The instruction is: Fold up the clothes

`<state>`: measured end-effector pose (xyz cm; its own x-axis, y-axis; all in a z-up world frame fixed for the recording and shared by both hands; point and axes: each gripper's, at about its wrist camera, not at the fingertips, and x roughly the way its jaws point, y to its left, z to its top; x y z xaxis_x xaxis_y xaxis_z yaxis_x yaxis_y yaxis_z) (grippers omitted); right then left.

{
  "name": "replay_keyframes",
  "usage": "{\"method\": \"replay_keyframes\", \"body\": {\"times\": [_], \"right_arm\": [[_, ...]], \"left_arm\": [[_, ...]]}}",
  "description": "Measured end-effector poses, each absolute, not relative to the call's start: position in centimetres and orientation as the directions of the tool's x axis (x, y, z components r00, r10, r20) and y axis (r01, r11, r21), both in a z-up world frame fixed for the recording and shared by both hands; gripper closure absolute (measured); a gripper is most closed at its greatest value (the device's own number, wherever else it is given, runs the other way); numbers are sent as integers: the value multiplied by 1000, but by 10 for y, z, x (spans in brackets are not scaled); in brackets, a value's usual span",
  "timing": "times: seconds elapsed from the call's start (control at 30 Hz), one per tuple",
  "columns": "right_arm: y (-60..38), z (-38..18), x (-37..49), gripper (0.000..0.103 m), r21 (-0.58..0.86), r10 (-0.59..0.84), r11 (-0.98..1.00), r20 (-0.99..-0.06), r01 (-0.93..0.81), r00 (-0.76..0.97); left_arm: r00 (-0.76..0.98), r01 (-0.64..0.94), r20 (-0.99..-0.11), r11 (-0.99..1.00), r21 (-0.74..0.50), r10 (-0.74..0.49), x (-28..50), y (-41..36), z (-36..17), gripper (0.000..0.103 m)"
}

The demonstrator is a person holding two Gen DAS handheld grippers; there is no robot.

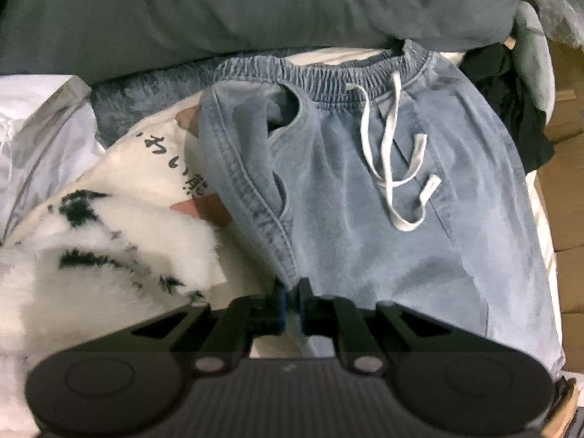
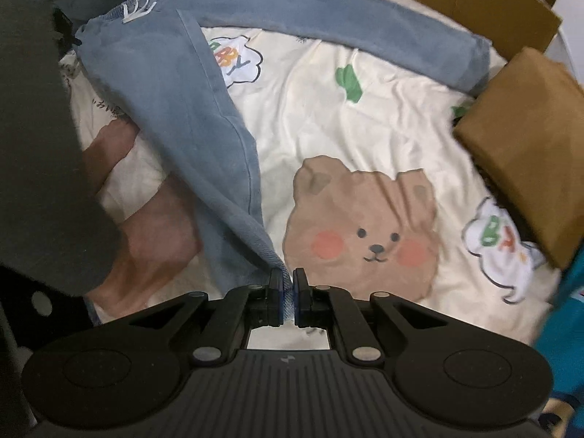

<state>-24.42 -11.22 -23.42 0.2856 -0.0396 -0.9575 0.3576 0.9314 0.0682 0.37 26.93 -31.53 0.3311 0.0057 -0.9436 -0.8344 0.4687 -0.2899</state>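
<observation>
Fingers of my right gripper are pinched nearly together on the hem edge of the faded light-blue denim drawstring trousers, with a sliver of cloth visible between the blue pads; my left gripper is likewise clamped tight on a seamed side edge of the same trousers, just below the pocket opening; both grips look secure to me.

As for progress, I judge the fold has barely begun; the trousers lie spread on the cream cartoon-printed bedsheet, one leg running up from my right pads, the other stretched flat across the far side, well apart from it; the legs have yet to be brought together, and every later fold remains.

Just beyond the right pads the sheet shows a tan bear face; nearby cloud shapes carry coloured letters that I read as "BABY", though partly creased; in the left view dark Japanese script runs down the sheet, too cut off for me to read; farther off, the white drawstring hangs loose from the elastic waistband.
</observation>
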Motion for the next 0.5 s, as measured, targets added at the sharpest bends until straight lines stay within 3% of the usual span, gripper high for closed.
{"method": "replay_keyframes", "body": {"times": [0.2, 0.5], "right_arm": [[-91, -236, -264, 101, 37, -69, 911, -968, 411, 241], [-38, -321, -291, 99, 156, 67, 797, -983, 583, 172]], "left_arm": [[304, -825, -953, 494, -274, -22, -3, 262, -328, 97], [250, -818, -968, 533, -216, -10, -4, 264, -348, 97]]}}
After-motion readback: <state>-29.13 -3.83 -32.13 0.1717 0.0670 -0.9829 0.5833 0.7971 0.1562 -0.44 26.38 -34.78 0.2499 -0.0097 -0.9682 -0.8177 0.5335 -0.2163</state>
